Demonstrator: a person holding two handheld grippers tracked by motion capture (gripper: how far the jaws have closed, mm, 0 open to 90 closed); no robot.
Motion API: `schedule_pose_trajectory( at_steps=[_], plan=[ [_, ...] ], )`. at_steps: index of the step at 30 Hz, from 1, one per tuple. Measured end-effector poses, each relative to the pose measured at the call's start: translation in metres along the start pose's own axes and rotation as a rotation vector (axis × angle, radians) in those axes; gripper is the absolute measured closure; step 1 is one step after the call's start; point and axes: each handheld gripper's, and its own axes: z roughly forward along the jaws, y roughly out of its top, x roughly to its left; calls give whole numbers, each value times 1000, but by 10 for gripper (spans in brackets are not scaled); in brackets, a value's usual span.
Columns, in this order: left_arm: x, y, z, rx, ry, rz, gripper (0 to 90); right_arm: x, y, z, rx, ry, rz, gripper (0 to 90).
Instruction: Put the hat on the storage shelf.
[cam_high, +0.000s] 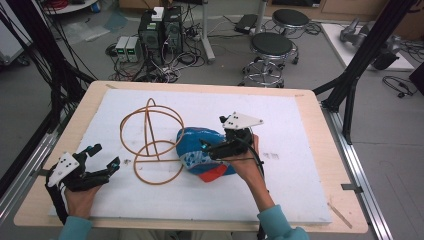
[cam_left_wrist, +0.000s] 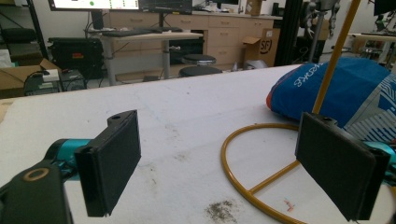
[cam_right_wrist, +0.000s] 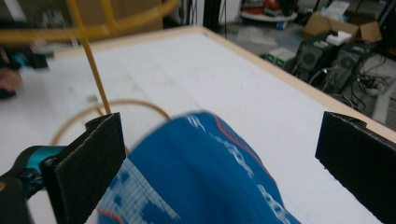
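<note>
My right gripper, jaws spread wide, hovers over the blue bag lying beside the wire stand; next, I judge, lower and pinch. My left gripper rests released.

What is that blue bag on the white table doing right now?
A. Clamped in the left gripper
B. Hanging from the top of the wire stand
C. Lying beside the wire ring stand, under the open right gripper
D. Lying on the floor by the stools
C: the blue bag lies on the table beside the wire stand, with the right gripper open over it.
</note>
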Motion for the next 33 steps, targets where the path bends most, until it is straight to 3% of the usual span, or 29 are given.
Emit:
schedule_pose_trajectory(
  at_steps=[7, 10, 11, 21, 24, 33],
  plan=[
    [0, 0, 0, 1, 0, 4, 146, -20, -19, -2, 133, 8, -74, 5],
    [0, 0, 0, -1, 1, 5, 146, -24, -25, -3, 164, 7, -81, 7],
    [0, 0, 0, -1, 1, 5, 146, -27, -29, -3, 197, 14, -79, 6],
    [-1, 0, -1, -12, 1, 3, 146, -37, -36, -3, 199, 23, -63, 7],
    [0, 0, -1, -9, -1, 2, 146, -42, -41, -1, 222, 27, -31, 16],
    [0, 0, -1, -12, -1, 2, 146, -48, -52, 18, 288, 53, -28, 49]
  ],
)
